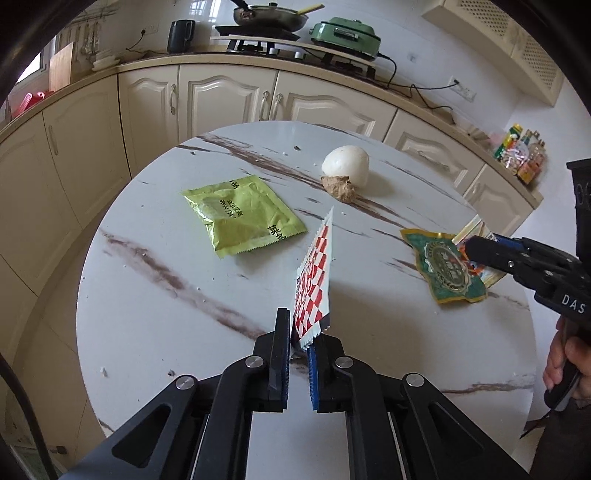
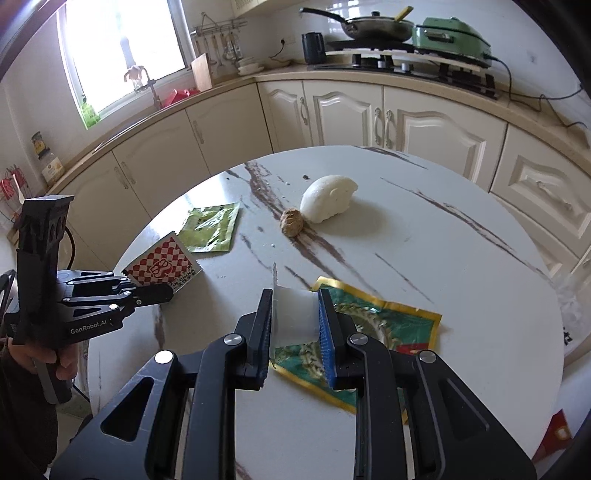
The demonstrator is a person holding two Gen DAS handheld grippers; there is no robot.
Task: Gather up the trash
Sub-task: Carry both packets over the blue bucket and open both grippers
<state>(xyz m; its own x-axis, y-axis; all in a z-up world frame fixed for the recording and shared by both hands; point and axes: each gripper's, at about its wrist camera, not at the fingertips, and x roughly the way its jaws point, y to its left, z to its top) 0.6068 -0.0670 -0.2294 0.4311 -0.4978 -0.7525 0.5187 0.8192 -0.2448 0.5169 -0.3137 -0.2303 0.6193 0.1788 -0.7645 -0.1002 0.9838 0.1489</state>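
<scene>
My left gripper [image 1: 300,334] is shut on the bottom edge of a red-and-white checkered packet [image 1: 314,280], which it holds upright above the round marble table [image 1: 166,295]. The same packet [image 2: 162,266] shows at the left of the right wrist view, in the left gripper [image 2: 168,291]. My right gripper [image 2: 295,299] is shut on a small translucent white plastic container [image 2: 293,317], above a green-and-gold wrapper [image 2: 384,325]. On the table lie a light green packet [image 1: 243,216], the green-and-gold wrapper [image 1: 447,269], a white bun [image 1: 345,164] and a brown lump [image 1: 340,186].
Cream kitchen cabinets [image 1: 221,99] curve behind the table. Their counter carries a stove with a pan [image 1: 266,16], a green cooker [image 1: 345,35] and a black kettle [image 1: 181,35]. Bottles [image 1: 521,155] stand at the right. A hand [image 1: 565,365] holds the right gripper's handle.
</scene>
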